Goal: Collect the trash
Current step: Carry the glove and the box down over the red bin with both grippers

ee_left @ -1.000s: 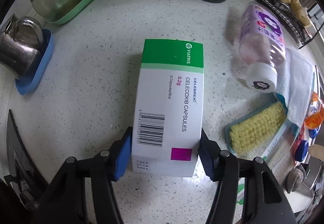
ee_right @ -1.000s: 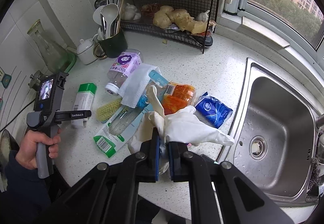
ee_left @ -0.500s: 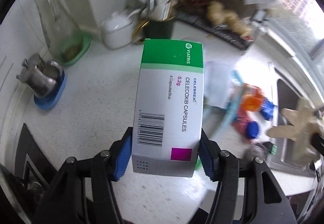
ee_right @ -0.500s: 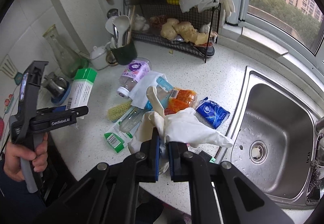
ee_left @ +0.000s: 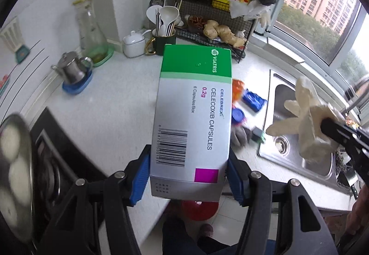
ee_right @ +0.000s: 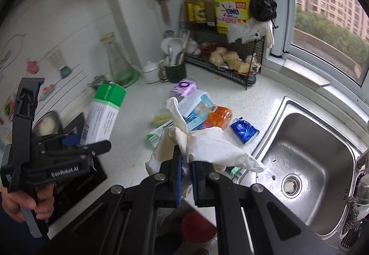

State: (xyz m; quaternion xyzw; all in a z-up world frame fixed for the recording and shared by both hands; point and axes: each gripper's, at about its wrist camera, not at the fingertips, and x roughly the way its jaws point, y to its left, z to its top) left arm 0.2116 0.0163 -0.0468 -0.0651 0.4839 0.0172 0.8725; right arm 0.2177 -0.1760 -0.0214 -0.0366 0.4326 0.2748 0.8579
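Note:
My left gripper [ee_left: 188,176] is shut on a green-and-white medicine box [ee_left: 193,116], its blue pads pressing both long sides. The box hangs high over the counter's front edge. In the right wrist view the same box [ee_right: 103,116] sticks up from the left gripper [ee_right: 69,142] at the left. My right gripper [ee_right: 186,174] is shut on a crumpled white rubber glove [ee_right: 207,144], whose fingers flop outward. The left wrist view shows this glove [ee_left: 306,126] over the sink. An orange packet [ee_right: 219,116], a blue packet [ee_right: 244,131] and a purple-labelled bottle [ee_right: 184,89] lie on the counter.
A steel sink [ee_right: 322,139] takes up the right side. A wire rack [ee_right: 230,47] with bottles and ginger stands at the back. A black stove [ee_left: 57,151] and a pan lie at the left. A red bin [ee_right: 198,227] sits on the floor below.
The left gripper lifted the box off the counter and pulled back, so the whole kitchen shows. The right gripper rose with the glove and drew away from the counter.

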